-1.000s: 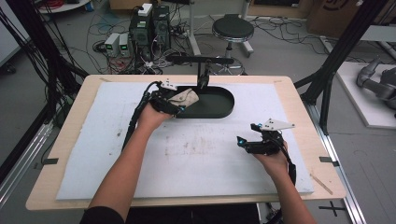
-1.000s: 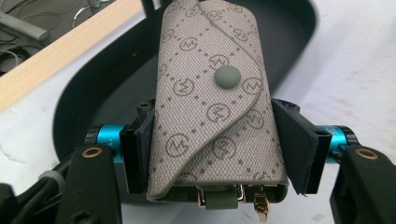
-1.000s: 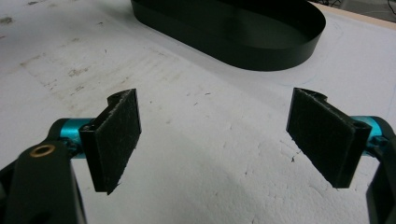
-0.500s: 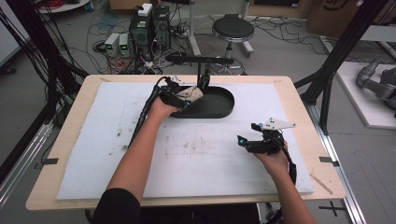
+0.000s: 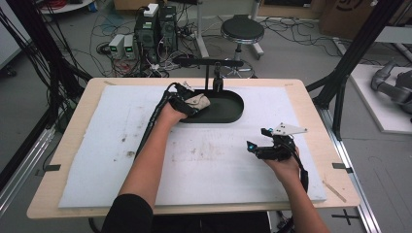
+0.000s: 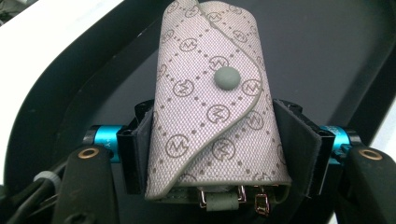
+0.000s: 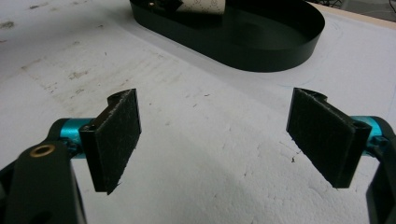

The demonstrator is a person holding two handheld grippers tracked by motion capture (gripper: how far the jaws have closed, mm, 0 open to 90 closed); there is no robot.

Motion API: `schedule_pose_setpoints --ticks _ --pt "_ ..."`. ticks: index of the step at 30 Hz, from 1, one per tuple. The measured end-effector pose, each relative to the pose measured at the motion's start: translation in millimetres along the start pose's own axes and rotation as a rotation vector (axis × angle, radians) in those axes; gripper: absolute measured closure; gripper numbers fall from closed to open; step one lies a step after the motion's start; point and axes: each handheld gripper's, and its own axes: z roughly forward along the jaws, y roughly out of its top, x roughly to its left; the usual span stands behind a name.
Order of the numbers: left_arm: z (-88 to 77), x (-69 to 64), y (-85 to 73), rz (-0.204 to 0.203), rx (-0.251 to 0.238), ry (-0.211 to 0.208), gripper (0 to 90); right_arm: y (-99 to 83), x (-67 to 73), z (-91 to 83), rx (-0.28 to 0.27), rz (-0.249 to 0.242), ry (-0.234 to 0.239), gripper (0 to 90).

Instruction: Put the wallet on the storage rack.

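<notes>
Step in hand: we judge that we are setting the key pouch [image 6: 215, 102] down into the black oval tray [image 5: 228, 114], at its left end.
Left tool [image 5: 187, 104]: its jaws are closed onto the pouch from both sides, pads pressed against the lower half of the fabric; the clasps at the pouch's bottom edge sit between them.
Key pouch: beige patterned fabric, flap snapped over with a grey stud, held above the tray's dark floor, inside the left part of the rim. We cannot tell whether it touches the floor yet.
Right tool [image 5: 265, 148]: jaws wide apart with nothing between them, hovering low over the white mat [image 5: 97, 145] at the near right of the bench, well apart from the tray.
How we do it well: we lower until the pouch rests on the tray floor, then open evenly so neither pad drags the fabric sideways.
Watch for: the rim at the left; we keep the pouch wholly inside it, and lift straight up after release.
Right side: we keep it parked, clear of the tray.
</notes>
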Motion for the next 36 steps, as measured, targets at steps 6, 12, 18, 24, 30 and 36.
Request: schedule_pose_setpoints --ticks 6,12,18,24,30,36 --pt "0.7 1.5 -2.0 -0.029 0.024 0.002 32.6 -0.2 -0.4 0.1 0.000 0.002 0.003 18.2" --pt "-4.2 0.7 -0.4 -0.028 0.006 0.011 28.1 -0.2 -0.7 -0.6 0.005 0.003 0.004 18.2" --pt "-14.0 -0.2 0.8 -0.032 -0.025 0.010 25.6 -0.1 -0.6 -0.8 0.000 0.002 -0.002 18.2" --pt "-33.5 1.3 -1.5 -0.036 -0.055 0.009 24.2 0.0 -0.8 -1.0 -0.001 0.001 0.000 18.2" --pt "-58.1 -6.1 -10.9 -0.025 -0.108 -0.006 24.0 -0.1 -2.3 -2.6 -0.008 0.012 -0.008 18.2" --pt "-77.5 -17.8 -34.2 -0.023 -0.148 -0.030 22.2 -0.1 -1.1 -2.2 0.000 0.011 -0.011 18.2"
